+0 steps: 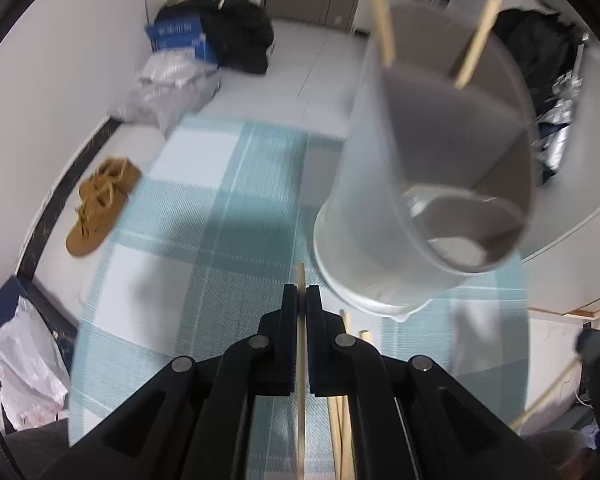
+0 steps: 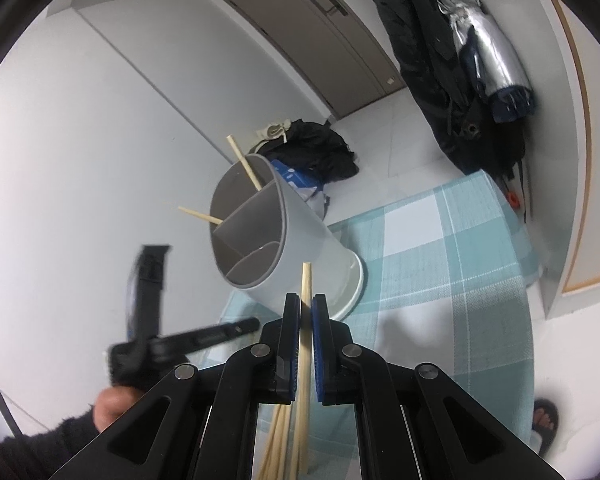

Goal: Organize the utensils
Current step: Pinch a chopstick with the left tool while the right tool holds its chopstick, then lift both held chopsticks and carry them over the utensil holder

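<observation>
Gripping one chopstick (image 1: 301, 320) in my left tongs (image 1: 301, 300), another chopstick (image 2: 306, 320) clamped in my right tongs (image 2: 306, 308), I judged it best to aim tip-first into the divided holder (image 2: 300, 232) standing near on the checked bench (image 2: 440, 280).

White walls (image 2: 80, 120), pale tiled floor (image 1: 300, 60), grey-brown closed door (image 2: 320, 40), dark skirting strip (image 1: 48, 216), even daylight, soft shadows.
</observation>
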`<state>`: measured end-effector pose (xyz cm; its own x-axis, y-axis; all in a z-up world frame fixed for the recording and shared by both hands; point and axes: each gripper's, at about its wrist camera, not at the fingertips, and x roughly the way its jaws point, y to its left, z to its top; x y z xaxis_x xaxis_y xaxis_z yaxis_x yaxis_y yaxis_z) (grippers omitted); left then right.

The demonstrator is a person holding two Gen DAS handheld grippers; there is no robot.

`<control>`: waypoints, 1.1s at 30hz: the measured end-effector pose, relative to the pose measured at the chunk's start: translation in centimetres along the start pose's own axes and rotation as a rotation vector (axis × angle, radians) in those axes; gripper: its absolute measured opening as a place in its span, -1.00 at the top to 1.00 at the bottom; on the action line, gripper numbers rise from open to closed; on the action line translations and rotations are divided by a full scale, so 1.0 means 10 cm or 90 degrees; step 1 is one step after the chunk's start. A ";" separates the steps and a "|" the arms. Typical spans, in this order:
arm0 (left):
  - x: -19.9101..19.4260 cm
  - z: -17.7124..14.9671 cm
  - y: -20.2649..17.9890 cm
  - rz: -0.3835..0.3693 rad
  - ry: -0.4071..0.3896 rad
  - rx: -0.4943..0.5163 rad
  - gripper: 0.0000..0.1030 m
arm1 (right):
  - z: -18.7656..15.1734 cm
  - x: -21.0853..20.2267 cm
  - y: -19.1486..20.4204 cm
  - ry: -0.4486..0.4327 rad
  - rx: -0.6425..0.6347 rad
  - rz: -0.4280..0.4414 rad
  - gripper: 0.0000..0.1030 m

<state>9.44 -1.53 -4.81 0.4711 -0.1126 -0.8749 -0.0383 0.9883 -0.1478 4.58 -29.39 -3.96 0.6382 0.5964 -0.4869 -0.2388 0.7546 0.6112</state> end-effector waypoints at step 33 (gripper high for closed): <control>-1.13 -0.38 -0.11 -0.088 -0.189 0.088 1.00 | -0.26 -0.30 0.95 -0.072 -0.179 -0.084 0.90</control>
<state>0.83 -1.78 3.53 0.6998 -0.2317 -0.6757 0.1544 0.9726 -0.1737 -1.49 -23.33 1.67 0.7509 0.4659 -0.4681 -0.3312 0.8788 0.3435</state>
